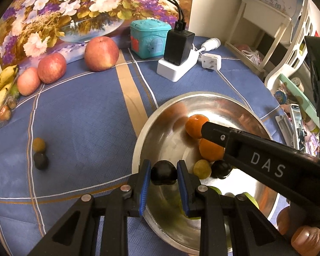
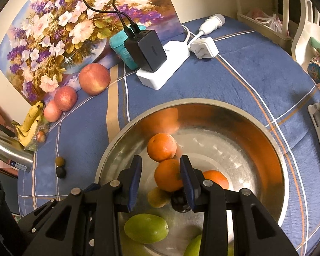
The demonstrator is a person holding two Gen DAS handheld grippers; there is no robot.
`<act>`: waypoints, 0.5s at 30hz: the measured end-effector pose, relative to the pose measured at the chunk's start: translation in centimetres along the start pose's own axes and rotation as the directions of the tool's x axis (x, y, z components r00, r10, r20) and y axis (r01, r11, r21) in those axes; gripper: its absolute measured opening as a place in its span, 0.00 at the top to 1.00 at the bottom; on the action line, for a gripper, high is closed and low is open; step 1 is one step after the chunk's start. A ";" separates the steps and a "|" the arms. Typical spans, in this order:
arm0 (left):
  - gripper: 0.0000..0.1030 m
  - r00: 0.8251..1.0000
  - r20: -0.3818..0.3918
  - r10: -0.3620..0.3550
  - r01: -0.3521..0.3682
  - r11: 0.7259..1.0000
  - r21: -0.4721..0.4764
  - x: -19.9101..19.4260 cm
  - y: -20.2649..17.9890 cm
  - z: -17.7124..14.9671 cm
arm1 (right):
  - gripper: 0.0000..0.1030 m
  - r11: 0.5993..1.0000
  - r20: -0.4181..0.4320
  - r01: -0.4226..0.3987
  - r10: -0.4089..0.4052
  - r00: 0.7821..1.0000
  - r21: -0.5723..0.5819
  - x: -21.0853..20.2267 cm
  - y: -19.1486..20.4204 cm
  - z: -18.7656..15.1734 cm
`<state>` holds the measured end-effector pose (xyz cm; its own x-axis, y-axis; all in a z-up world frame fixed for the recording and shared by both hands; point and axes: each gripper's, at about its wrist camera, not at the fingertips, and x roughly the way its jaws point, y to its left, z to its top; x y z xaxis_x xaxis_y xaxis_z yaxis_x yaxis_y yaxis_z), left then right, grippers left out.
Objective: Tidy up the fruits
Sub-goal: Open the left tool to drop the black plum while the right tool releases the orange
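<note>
Left hand-held gripper [image 1: 163,176] clamps dark plum [image 1: 163,172] over steel bowl [image 1: 253,111].

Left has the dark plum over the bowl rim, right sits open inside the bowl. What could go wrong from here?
1. The left gripper pinches the dark plum right over the bowl rim; released there, it may bounce out onto the tablecloth.
2. The right gripper hangs open just above the oranges; the two grippers are close and may collide.
3. A dropped plum may knock the yellow plum or roll.
</note>
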<state>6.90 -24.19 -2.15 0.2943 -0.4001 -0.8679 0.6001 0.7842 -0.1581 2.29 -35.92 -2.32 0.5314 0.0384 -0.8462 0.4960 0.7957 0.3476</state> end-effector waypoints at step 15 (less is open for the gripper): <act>0.50 1.000 0.002 0.007 -0.007 1.000 -0.024 -0.7 0.7 0.2 | 0.62 1.000 -0.005 0.016 -0.016 1.000 -0.008 -0.6 -0.2 0.2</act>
<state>7.25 -23.49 -1.53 0.2998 -0.3959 -0.8680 0.5798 0.7982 -0.1638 2.00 -36.20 -1.85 0.5199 0.0285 -0.8538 0.4989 0.8011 0.3306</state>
